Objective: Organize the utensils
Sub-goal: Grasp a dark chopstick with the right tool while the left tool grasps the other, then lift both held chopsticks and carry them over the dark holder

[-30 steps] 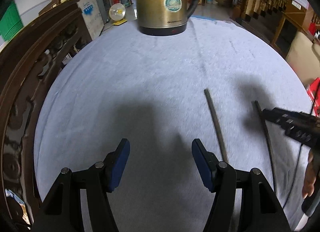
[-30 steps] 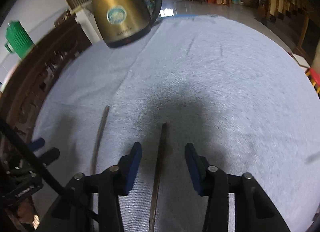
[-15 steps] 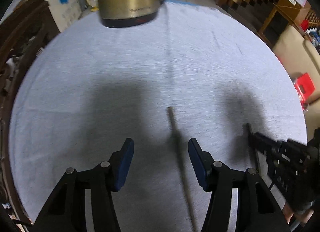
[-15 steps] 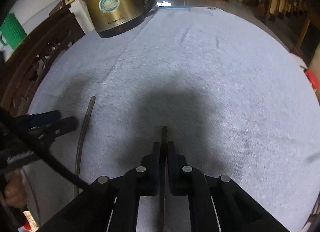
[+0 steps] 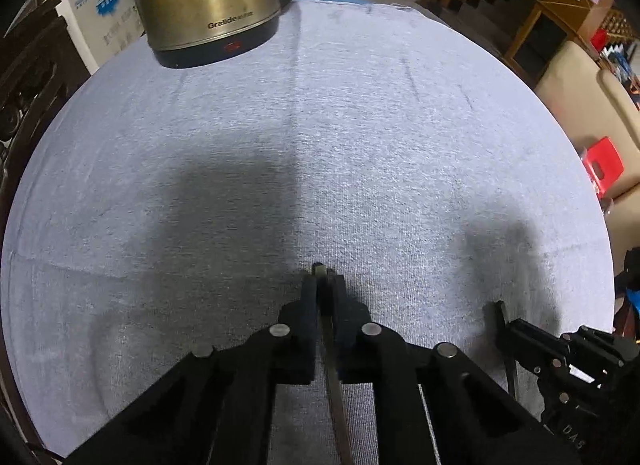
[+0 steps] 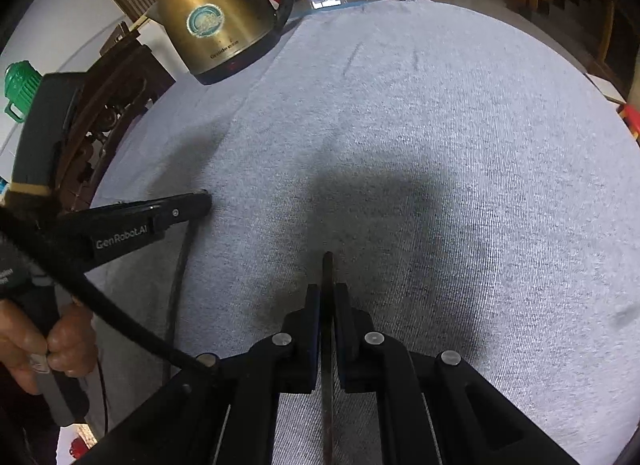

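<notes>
We have both tongs closed, each on its own chopstick. In the left wrist view the left tongs (image 5: 322, 289) are pinched on the left chopstick (image 5: 335, 385) very near its far tip, which barely pokes out at twelve o'clock from the pads; the rest of the stick runs back toward six o'clock under the tool. In the right wrist view the right tongs (image 6: 327, 305) are shut on the right chopstick (image 6: 327, 269), with a little more of the tip showing ahead of them. Both sticks lie low over the grey cloth on the desk (image 5: 400, 145); we cannot tell whether they are lifted clear or touching it.

The main risk, as we judge it, is the end-heavy hold. With nearly the whole length hanging behind each grip, a thin stick can pivot between the pads, droop, and drag or catch in the cloth's weave when we lift. The left hold looks worse, since so little tip sits past the pads that a small slip could free the stick.

The two tools are close: the right tongs show at four o'clock in the left view, the left tongs at nine o'clock in the right view. Bringing the sticks together could knock one tool or trailing stick against the other, and the black cable (image 6: 120, 329) could snag. The kettle (image 5: 208, 1), far off at eleven o'clock, seems out of harm's way.
</notes>
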Available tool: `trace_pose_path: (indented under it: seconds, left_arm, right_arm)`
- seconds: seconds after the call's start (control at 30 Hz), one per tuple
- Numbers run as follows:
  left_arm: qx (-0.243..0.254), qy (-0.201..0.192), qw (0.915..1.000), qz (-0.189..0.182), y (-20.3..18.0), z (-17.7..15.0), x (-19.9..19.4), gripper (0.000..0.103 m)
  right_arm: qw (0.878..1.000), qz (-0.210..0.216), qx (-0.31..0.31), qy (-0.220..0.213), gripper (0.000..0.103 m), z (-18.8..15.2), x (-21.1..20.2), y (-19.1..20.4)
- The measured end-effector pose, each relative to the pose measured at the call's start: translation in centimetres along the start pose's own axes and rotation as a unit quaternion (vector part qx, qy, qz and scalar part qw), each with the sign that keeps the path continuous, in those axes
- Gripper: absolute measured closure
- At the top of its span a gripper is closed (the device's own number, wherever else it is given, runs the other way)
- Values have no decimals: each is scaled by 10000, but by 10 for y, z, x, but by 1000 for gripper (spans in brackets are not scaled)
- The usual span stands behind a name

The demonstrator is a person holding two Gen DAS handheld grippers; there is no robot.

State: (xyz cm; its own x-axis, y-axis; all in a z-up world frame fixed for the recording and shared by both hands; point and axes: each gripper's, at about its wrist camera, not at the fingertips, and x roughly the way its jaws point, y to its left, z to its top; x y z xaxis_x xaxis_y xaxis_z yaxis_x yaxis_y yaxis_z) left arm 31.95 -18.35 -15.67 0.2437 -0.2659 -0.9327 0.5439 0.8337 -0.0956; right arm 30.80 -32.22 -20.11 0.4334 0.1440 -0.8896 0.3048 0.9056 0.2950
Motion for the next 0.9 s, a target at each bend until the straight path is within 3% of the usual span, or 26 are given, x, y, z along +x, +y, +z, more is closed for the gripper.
trace_pose_path:
  seconds: [0.47,0.63,0.9]
  left_arm:
    - [16,-274,9996,60,13,-51,-49,98]
    - [-56,-620,9981,-5,27,-66,-84,98]
    - [-207,-1543,9875,-236,47,-93,-153,98]
  right_arm:
    - [9982,298,306,-429,96,-20,-45,-14]
    - [9956,382,333,-794,96,-29,-73,-15]
    - [9853,565,458,-1548,96,-49,-113,-12]
